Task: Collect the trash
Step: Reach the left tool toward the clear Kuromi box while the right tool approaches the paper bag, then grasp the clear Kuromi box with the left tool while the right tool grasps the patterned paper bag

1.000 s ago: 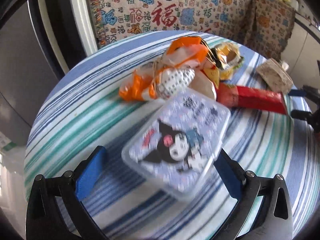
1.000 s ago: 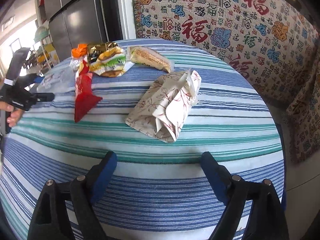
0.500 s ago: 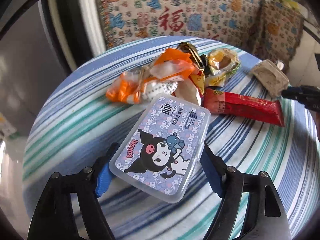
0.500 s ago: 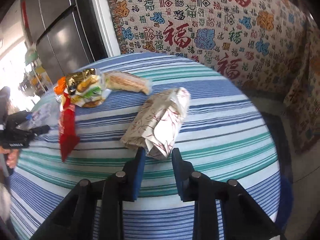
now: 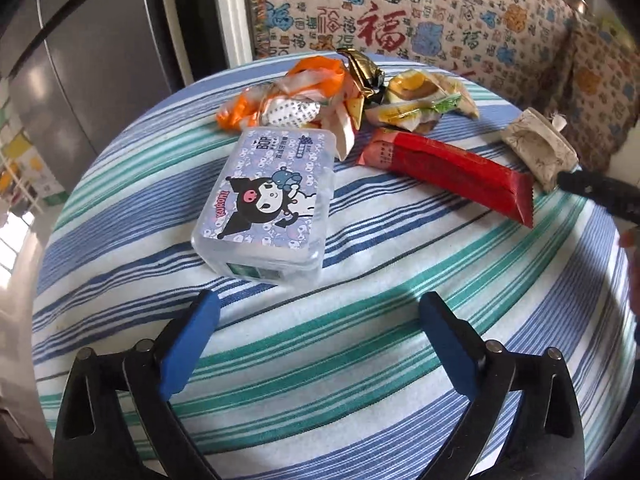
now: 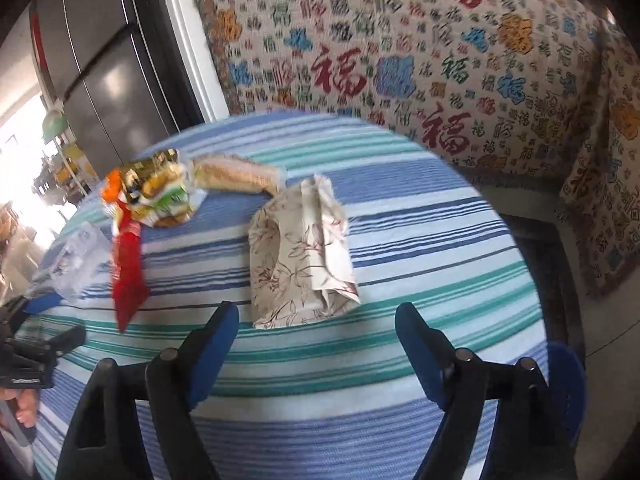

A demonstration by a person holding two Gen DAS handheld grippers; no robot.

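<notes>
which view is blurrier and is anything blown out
Right wrist view is blurrier: the floral paper bag and red wrapper smear, and the window at its left edge is blown out. Left wrist view is sharp: the cartoon box print reads clearly.

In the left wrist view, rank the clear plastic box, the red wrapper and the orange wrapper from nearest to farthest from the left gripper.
From the left gripper:
1. Clear plastic box, just ahead of the fingers, slightly left.
2. Red wrapper, farther back on the right.
3. Orange wrapper, in the pile at the table's far edge.
</notes>
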